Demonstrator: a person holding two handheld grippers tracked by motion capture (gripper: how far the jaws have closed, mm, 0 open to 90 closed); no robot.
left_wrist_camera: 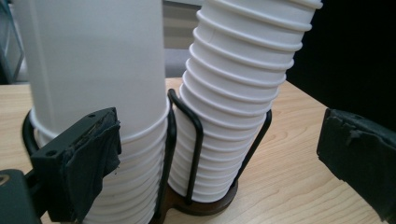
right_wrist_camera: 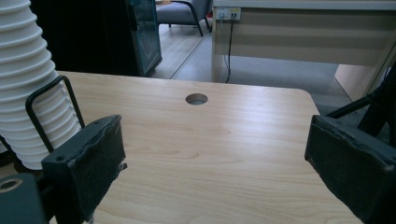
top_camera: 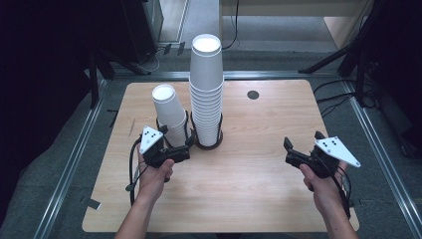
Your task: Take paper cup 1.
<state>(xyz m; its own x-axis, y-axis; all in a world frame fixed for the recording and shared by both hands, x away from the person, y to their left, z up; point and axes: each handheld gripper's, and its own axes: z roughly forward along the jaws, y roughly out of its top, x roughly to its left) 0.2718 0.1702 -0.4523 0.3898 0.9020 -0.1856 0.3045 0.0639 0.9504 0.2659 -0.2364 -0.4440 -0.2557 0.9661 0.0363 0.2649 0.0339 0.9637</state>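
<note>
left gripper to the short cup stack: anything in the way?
Nothing visible between them. The left gripper is open, already right at the short cup stack. In the left gripper view its fingers sit at the stack's lower cups. The black wire holder hugs both stacks and could snag a low grasp.

You have two stacks of white paper cups in front of you: a tall stack (top_camera: 206,89) and a short stack (top_camera: 170,112). Each stands in its own black wire holder, so count two holders, the one around the tall stack (top_camera: 208,139) and the one around the short stack (top_camera: 185,124). The individual cups are too tightly nested to count; the tall stack looks like roughly twenty rims, but you should not rely on that. You are holding two grippers, the left gripper (top_camera: 179,144) and the right gripper (top_camera: 301,147). There is one wooden table (top_camera: 259,179), with one round hole (top_camera: 253,94) in its top.
</note>
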